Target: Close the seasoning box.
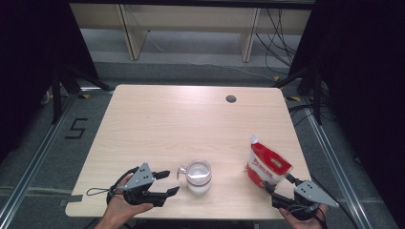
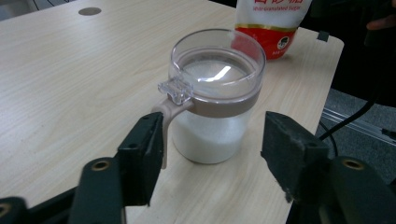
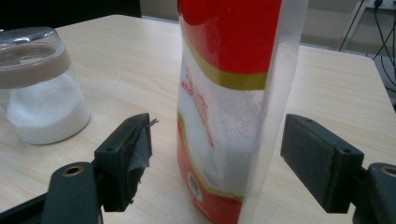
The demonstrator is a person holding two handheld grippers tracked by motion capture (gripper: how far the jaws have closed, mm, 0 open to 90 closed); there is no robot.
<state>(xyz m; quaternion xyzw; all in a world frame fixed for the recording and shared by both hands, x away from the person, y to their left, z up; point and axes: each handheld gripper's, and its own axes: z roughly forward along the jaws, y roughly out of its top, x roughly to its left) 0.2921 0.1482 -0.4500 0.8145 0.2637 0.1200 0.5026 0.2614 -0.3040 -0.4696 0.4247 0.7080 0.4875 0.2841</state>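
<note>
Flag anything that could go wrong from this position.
The sugar pouch stands upright between the right gripper's open jaws near the table edge; a nudge could tip it off. The left gripper's jaws are open around the sugar jar, one jaw beside its handle; bumping that might slide the jar.

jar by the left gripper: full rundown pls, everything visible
The jar is a small clear container, glass or plastic by its look, about half full of white granules. A taupe band rings its top and runs down into a handle on the side toward the left gripper. A clear lid with a small tab sits on it, closed. It stands upright on the table, near the front edge. The open jaws flank it without touching; the red and white bag stands apart.
</note>
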